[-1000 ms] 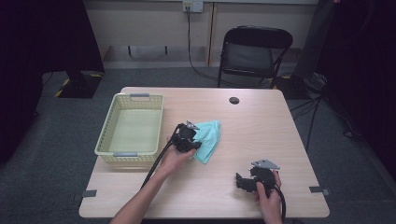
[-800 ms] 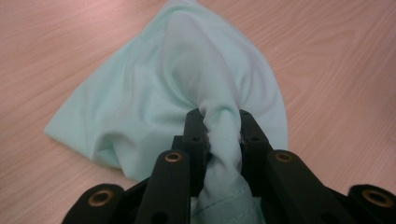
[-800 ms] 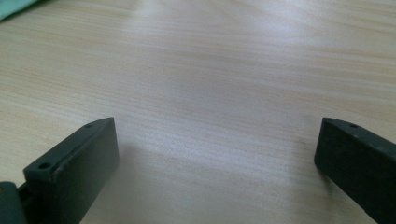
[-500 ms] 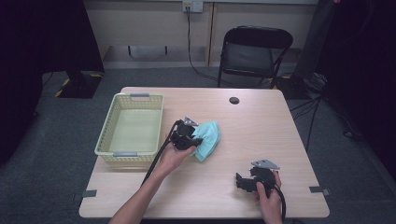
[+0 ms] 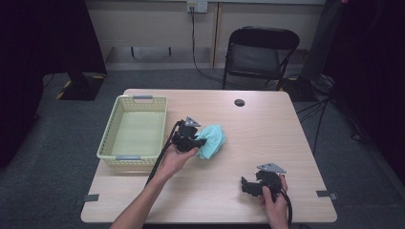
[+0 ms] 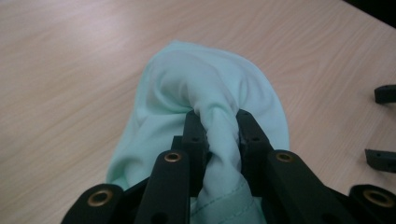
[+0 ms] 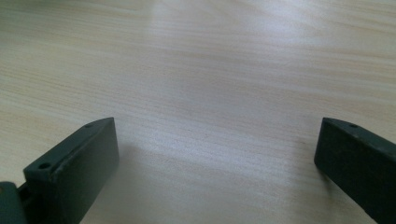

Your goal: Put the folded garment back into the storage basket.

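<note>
Left gripper (image 5: 199, 141), at frame centre, clamps the bunched teal cloth (image 5: 212, 140), now drawn slightly closer to the basket (image 5: 111, 152) at its left; right gripper (image 5: 244, 186), lower right, rests agape.

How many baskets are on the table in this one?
1. The yellow basket sits at the table's left side, beside the left gripper, which is clamped on the light green cloth.
</note>
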